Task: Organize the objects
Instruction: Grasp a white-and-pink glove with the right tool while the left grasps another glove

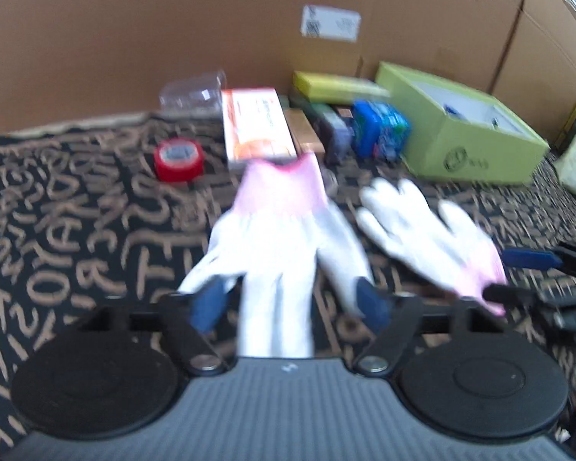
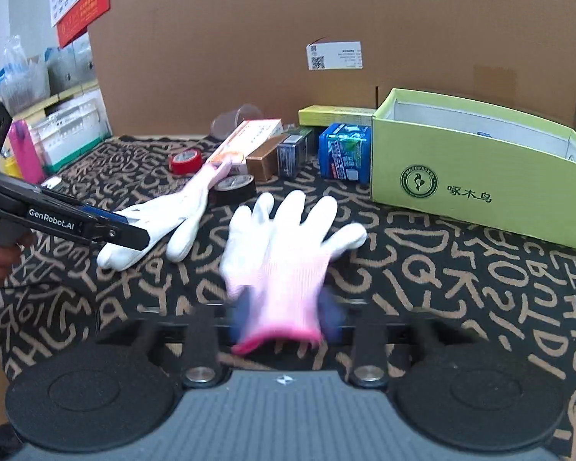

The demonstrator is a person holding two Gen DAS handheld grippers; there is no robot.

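Note:
Two white gloves with pink cuffs lie flat on the black cloth with tan letters. In the left wrist view the left glove (image 1: 280, 223) points its fingers at me. My left gripper (image 1: 288, 301) stands open, its blue pads on either side of those glove fingers. The right glove (image 1: 422, 230) lies beside it, cuff toward my right gripper (image 1: 510, 274). In the right wrist view the right gripper (image 2: 286, 307) is open with the blurred pink cuff of the right glove (image 2: 284, 246) between its pads. The left gripper (image 2: 130, 226) hovers over the fingers of the left glove (image 2: 161, 219).
An open green box (image 2: 480, 176) stands at the right. Behind the gloves are a red tape roll (image 2: 186, 161), a black tape roll (image 2: 234, 188), a blue pack (image 2: 343, 155), several small boxes and a clear cup (image 1: 192, 92). A cardboard wall (image 2: 249, 38) closes the back.

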